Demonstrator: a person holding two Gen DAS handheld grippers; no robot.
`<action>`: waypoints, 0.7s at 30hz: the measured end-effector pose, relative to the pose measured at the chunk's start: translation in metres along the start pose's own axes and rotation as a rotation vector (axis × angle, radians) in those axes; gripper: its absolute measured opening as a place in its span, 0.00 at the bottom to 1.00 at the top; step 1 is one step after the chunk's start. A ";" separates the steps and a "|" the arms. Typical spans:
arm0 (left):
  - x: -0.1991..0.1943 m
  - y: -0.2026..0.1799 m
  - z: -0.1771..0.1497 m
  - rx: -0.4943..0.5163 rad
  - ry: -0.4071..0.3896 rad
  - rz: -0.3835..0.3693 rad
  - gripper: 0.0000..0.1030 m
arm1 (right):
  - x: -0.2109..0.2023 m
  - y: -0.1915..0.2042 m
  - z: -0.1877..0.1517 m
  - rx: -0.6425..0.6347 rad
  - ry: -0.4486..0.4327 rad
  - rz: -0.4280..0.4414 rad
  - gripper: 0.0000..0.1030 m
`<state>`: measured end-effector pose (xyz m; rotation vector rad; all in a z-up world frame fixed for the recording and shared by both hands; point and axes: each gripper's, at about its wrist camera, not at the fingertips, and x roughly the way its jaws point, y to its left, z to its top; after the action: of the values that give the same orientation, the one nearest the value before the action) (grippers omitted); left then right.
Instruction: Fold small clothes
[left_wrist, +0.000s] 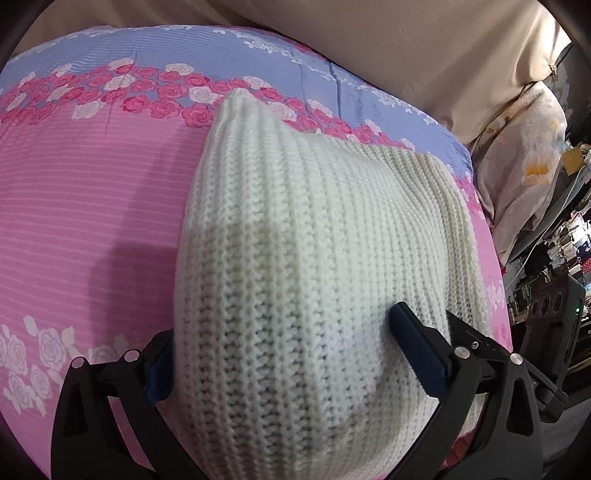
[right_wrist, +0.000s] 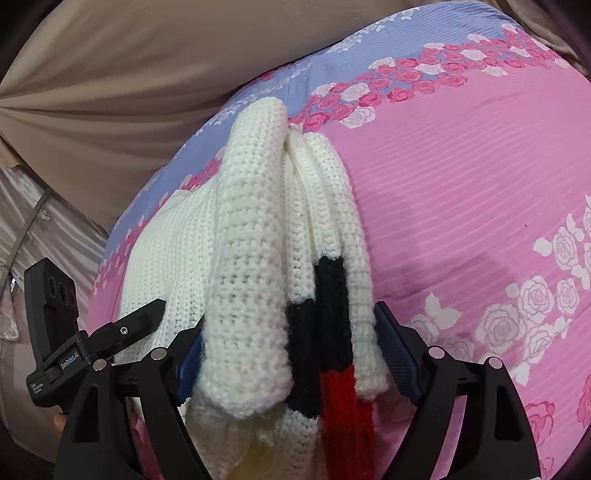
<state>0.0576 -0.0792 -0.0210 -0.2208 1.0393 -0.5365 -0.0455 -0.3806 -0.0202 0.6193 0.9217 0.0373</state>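
A cream ribbed knit sweater (left_wrist: 314, 229) lies folded on the pink bedspread (left_wrist: 92, 206). My left gripper (left_wrist: 280, 328) stands wide open over its near end: the left pad (left_wrist: 160, 373) is at the sweater's edge and the right pad (left_wrist: 417, 347) rests on the knit. In the right wrist view the folded layers (right_wrist: 251, 258), with black and red stripes (right_wrist: 332, 332), bunch between the open jaws of my right gripper (right_wrist: 291, 321). Its blue pads (right_wrist: 397, 347) flank the stack loosely.
The bedspread has rose bands and a blue strip (left_wrist: 221, 48) at the far side. A beige curtain (right_wrist: 110, 74) hangs behind. A floral pillow (left_wrist: 524, 158) and cluttered shelves (left_wrist: 565, 240) sit off the right. Each gripper's body shows at the edge of the other's view (right_wrist: 51, 314).
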 end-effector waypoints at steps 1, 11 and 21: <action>0.001 -0.002 0.000 0.004 -0.002 0.007 0.96 | 0.001 0.001 0.001 -0.004 0.000 -0.003 0.78; -0.005 -0.008 0.004 0.059 -0.024 -0.002 0.81 | 0.007 0.019 0.008 -0.038 -0.005 0.008 0.53; -0.082 -0.036 0.015 0.223 -0.167 -0.176 0.45 | -0.066 0.075 0.002 -0.175 -0.222 -0.007 0.35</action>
<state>0.0266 -0.0683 0.0638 -0.1572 0.7952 -0.7745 -0.0680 -0.3383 0.0675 0.4474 0.6975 0.0412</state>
